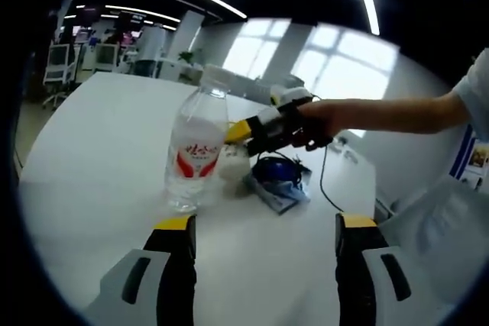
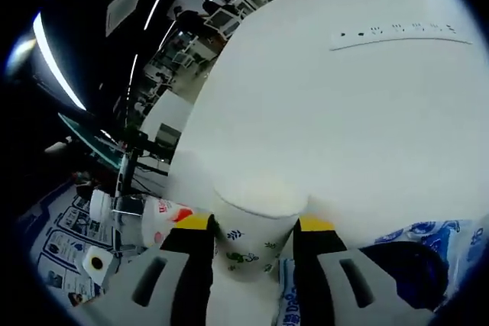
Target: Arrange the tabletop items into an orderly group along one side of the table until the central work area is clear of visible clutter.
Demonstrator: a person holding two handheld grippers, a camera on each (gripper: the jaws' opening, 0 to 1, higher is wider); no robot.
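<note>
In the left gripper view, the left tongs stand wide open and hold nothing, above the white worktop. A clear water bottle with a red label stands upright at 11 o'clock from them. Just beside it at its 3 o'clock, the right tongs come in from a person's hand; in the right gripper view they bracket a white paper cup with a leaf print, their jaws against its sides. A blue packet lies beside the cup.
</note>
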